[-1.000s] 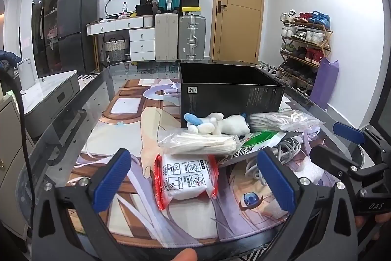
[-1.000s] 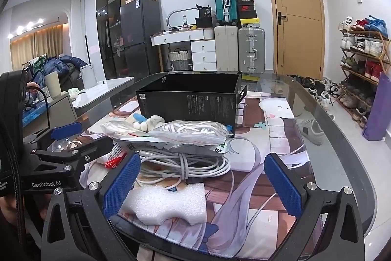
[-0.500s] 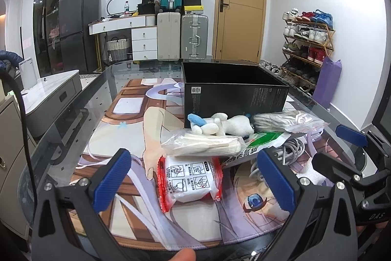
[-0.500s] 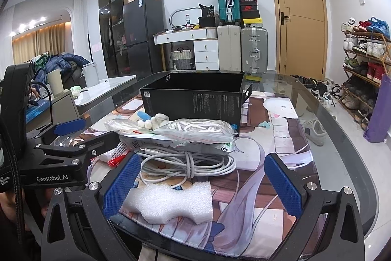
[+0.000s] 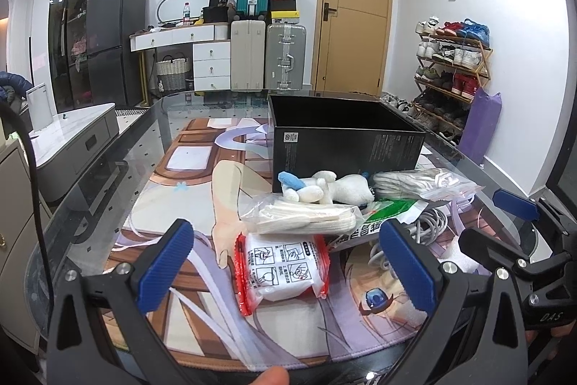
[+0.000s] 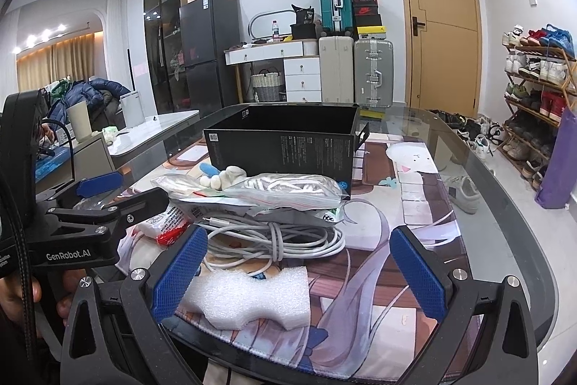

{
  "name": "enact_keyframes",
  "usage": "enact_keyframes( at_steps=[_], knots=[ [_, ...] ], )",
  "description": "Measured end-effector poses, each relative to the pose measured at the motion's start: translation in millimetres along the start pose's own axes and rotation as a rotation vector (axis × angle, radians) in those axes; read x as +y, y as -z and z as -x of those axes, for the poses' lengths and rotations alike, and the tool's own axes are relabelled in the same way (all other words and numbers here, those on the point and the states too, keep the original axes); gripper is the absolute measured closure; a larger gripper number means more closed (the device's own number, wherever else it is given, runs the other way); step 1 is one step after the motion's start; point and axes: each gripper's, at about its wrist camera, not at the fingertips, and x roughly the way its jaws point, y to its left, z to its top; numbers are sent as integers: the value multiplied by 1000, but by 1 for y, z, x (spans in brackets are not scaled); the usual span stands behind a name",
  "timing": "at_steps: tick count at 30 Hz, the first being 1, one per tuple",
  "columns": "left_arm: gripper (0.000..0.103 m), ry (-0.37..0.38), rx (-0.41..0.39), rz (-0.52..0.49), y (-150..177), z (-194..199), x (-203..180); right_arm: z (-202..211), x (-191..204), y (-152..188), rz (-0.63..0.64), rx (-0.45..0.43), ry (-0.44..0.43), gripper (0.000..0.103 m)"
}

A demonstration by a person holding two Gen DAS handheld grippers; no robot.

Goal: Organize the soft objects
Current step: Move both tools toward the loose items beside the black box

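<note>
Grippers: left gripper [image 5: 286, 262] and right gripper [image 6: 297, 267] both spread wide, holding nothing.
Box: open black cardboard box [image 5: 346, 141] appears unfilled.
Pile: red-edged tissue pack [image 5: 283, 267], white plush toy [image 5: 335, 186], bagged white cloths [image 6: 288, 188], white foam block [image 6: 252, 294] all lie before the box.
Progress: apparently nothing sorted yet.

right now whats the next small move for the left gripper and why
Probably ease the left gripper forward and down over the red-edged packet. Its fingers are open and empty, the packet lies flat on the mat right between them, nearest of the pile, and the black box behind stands open to receive it.
</note>
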Motion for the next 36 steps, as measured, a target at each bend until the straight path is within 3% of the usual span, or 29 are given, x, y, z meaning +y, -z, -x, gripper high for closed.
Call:
enact_keyframes(
  at_steps=[23, 36],
  knots=[
    [0, -13, -15, 5, 0, 6, 5, 0, -12, 0, -24, 0, 39, 0],
    [0, -18, -33, 11, 1, 10, 14, 0, -5, 0, -6, 18, 16, 0]
  ],
)
